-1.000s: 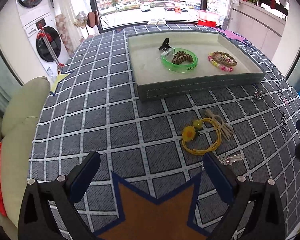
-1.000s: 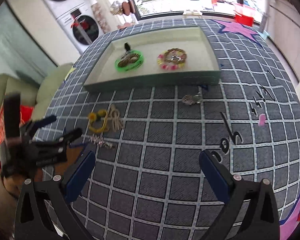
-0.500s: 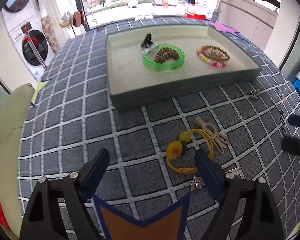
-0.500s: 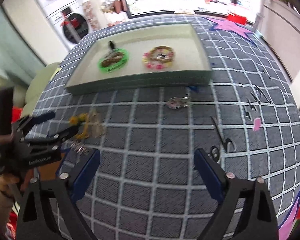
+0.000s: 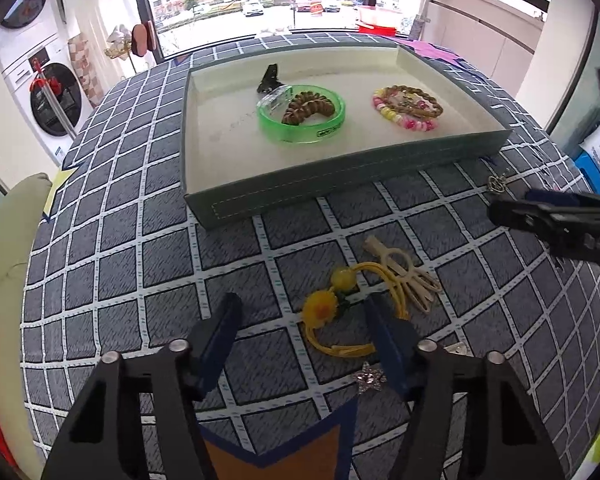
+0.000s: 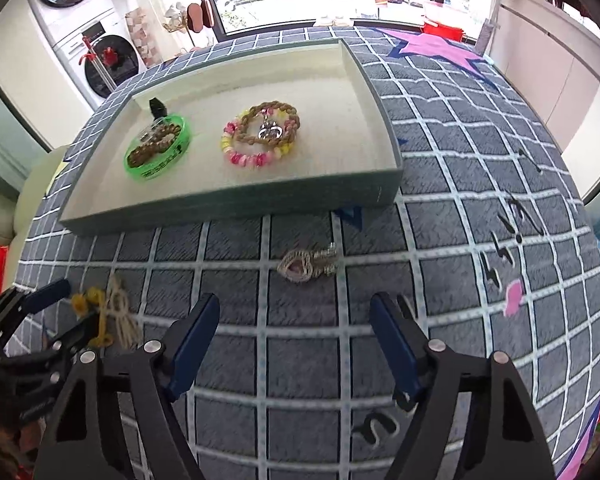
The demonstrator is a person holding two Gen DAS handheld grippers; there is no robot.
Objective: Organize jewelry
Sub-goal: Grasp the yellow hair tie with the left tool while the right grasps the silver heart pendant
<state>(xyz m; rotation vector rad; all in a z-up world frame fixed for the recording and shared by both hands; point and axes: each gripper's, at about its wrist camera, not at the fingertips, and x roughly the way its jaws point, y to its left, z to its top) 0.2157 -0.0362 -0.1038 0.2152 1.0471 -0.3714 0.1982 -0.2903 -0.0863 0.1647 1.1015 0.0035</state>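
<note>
A grey-green tray (image 5: 340, 176) (image 6: 236, 204) holds a green bangle (image 5: 301, 119) (image 6: 158, 153) with a brown coil and a beaded bracelet (image 5: 406, 107) (image 6: 260, 136). My left gripper (image 5: 302, 316) is open, its fingers either side of a yellow flower hair tie (image 5: 328, 308) with a cream clip (image 5: 404, 272) on the cloth. A silver star brooch (image 5: 369, 377) lies by its right finger. My right gripper (image 6: 294, 320) is open, just short of a silver heart pendant (image 6: 306, 265), which also shows in the left wrist view (image 5: 498, 184).
The table is covered by a grey checked cloth (image 5: 112, 240) with star patches. A washing machine (image 5: 54, 100) and a window stand beyond. A pale cushion (image 5: 4, 240) lies at the left edge. The left gripper shows at the left of the right wrist view (image 6: 60, 320).
Both grippers have moved forward and lower. The left one has closed in around the yellow hair tie; the right one has come up to the silver pendant.
</note>
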